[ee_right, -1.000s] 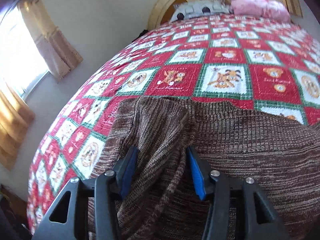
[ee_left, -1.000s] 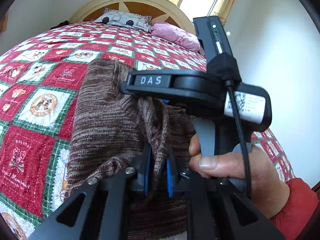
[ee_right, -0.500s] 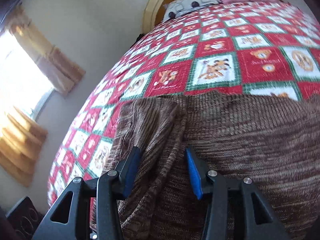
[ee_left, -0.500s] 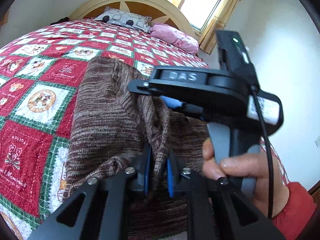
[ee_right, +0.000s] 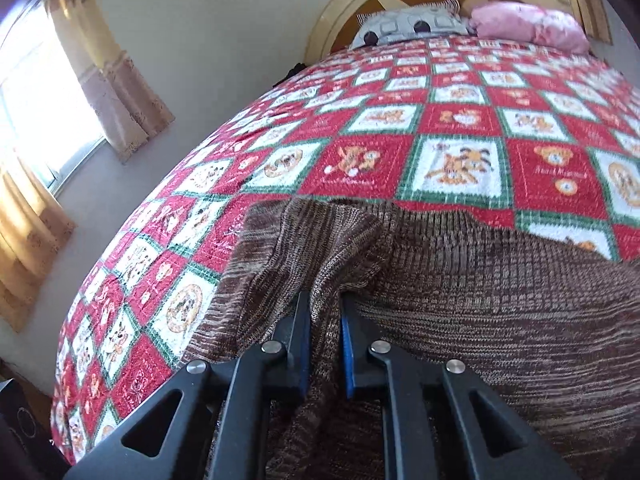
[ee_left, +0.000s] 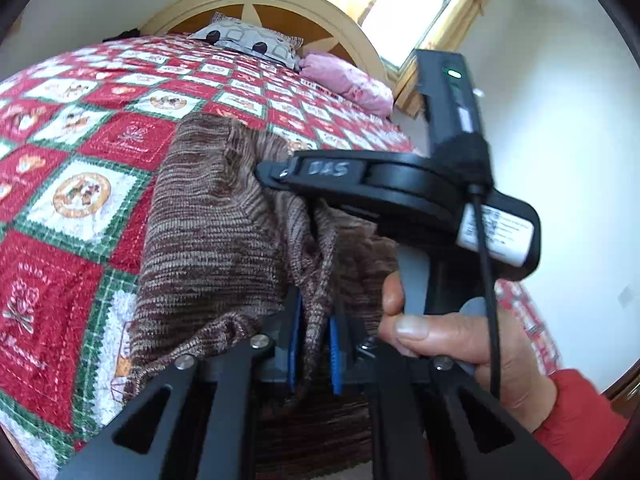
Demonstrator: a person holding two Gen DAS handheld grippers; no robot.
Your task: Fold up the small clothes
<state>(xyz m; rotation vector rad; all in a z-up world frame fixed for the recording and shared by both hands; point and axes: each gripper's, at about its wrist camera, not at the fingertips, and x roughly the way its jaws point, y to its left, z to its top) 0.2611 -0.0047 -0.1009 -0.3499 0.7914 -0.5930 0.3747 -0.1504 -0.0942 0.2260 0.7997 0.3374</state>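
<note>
1. Left wrist view shows a bed covered by a red, white and green patchwork quilt (ee_left: 84, 200), with a curved wooden headboard (ee_left: 256, 4) at about 12 o'clock.
2. A grey patterned pillow (ee_left: 248, 40) and a pink pillow (ee_left: 348, 84) lie against the headboard, toward 12 and 1 o'clock; a bright window (ee_left: 408, 8) with yellow curtains sits above them.
3. Across the middle of that view, the right gripper (ee_left: 280, 174) and its black handle block much of the far right side of the bed; a person's hand (ee_left: 452, 340) in a red sleeve (ee_left: 580, 428) grips the handle at 4 o'clock.
4. In the right wrist view a second curtained window (ee_right: 36, 120) stands at 9 o'clock, and a dark object at 7 o'clock is too cropped to identify.
5. A brown knitted sweater (ee_left: 208, 248) lies on the quilt near the foot of the bed, at the centre and toward 6 o'clock in both views, bunched into raised folds.
6. Left gripper (ee_left: 314, 344): its jaws are closing, and its blue pads (ee_left: 294, 344) press a ridge of sweater fabric pinched between them.
7. Right gripper, seen from its own camera (ee_right: 325, 340): its jaws are also closing, with a fold of the sweater squeezed between the pads and drawn up from the surrounding knit.
</note>
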